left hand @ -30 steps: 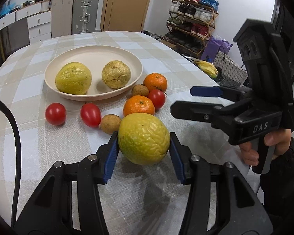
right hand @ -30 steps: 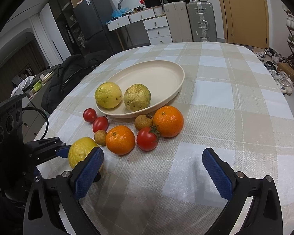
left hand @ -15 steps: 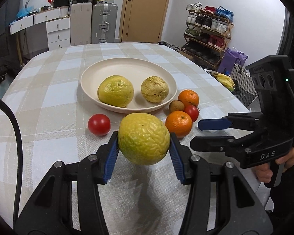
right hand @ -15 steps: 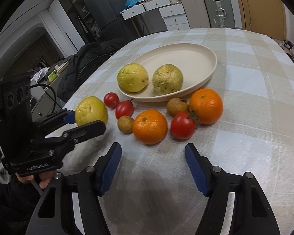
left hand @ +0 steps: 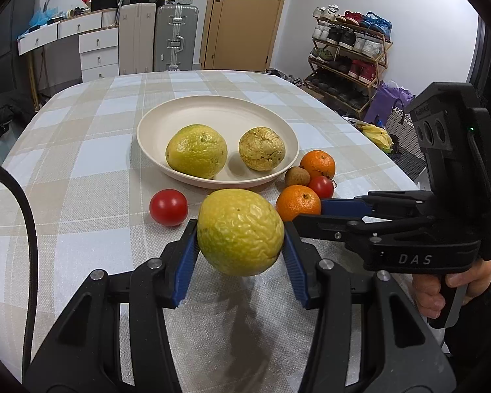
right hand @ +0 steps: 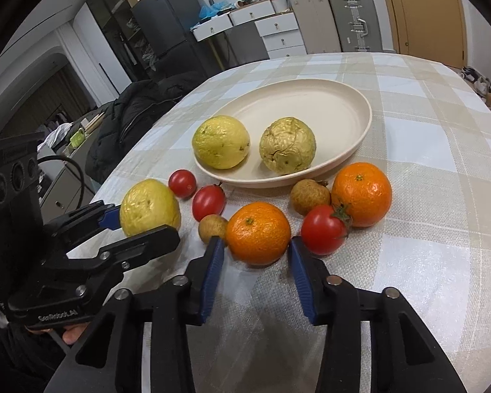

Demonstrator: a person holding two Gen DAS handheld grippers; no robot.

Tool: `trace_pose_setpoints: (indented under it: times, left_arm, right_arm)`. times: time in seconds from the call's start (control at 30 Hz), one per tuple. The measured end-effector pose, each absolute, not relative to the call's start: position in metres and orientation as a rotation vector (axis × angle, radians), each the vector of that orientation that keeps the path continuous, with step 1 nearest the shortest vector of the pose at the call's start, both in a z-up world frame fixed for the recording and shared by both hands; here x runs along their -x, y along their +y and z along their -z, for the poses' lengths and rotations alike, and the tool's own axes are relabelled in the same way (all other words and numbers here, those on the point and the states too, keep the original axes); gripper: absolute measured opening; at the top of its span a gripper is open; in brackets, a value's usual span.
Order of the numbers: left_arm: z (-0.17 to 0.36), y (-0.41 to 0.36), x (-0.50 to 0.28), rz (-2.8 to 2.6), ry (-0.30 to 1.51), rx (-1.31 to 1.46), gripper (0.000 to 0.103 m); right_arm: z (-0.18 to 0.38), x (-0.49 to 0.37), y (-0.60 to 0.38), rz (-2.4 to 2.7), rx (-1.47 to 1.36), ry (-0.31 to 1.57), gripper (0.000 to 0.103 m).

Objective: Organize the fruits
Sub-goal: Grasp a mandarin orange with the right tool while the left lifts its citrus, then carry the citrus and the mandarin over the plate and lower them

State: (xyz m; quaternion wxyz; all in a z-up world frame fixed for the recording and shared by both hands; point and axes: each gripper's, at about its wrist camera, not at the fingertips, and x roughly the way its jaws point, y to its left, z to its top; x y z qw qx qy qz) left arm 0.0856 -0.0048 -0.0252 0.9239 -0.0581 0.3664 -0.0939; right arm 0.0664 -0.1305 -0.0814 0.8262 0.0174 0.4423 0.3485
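Behind, suitcases (left hand: 176,37) overlook the checked tablecloth (left hand: 91,163).

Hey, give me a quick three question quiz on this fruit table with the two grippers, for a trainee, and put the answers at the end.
1. How many fruits lie on the plate?
2. True or false: the left gripper holds a tomato.
3. What sits between the fingers of the right gripper? A: the near orange. B: a tomato. C: nothing.

Key
1. Two.
2. False. It is clamped on a wrinkled yellow-green fruit, held clear of the tablecloth.
3. A. The jaws are closing round it, and it rests on the cloth.
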Motion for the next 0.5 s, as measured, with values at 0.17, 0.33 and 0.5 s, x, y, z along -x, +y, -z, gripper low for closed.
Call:
trace_pose_setpoints:
  times: [0.17, 0.33, 0.5]
  left_arm:
    - [0.0252, -0.0047, -0.0856, 0.193, 0.751, 0.118, 0.047]
    - [0.0238, -0.0036, -0.0847, 0.188, 0.741, 0.113, 0.047]
    - [0.0207, -0.0033, -0.0826, 0.18, 0.729, 0.114, 0.047]
  right_arm:
    - [0.0811, -0.0668, -0.1318, -0.747, -0.043, 0.94, 0.039]
    - [0.0802, -0.0642, -0.1325, -0.762, -0.034, 0.929, 0.038]
    - [0.0772, -0.0621, -0.1347, -0.773, -0.045, 0.908, 0.037]
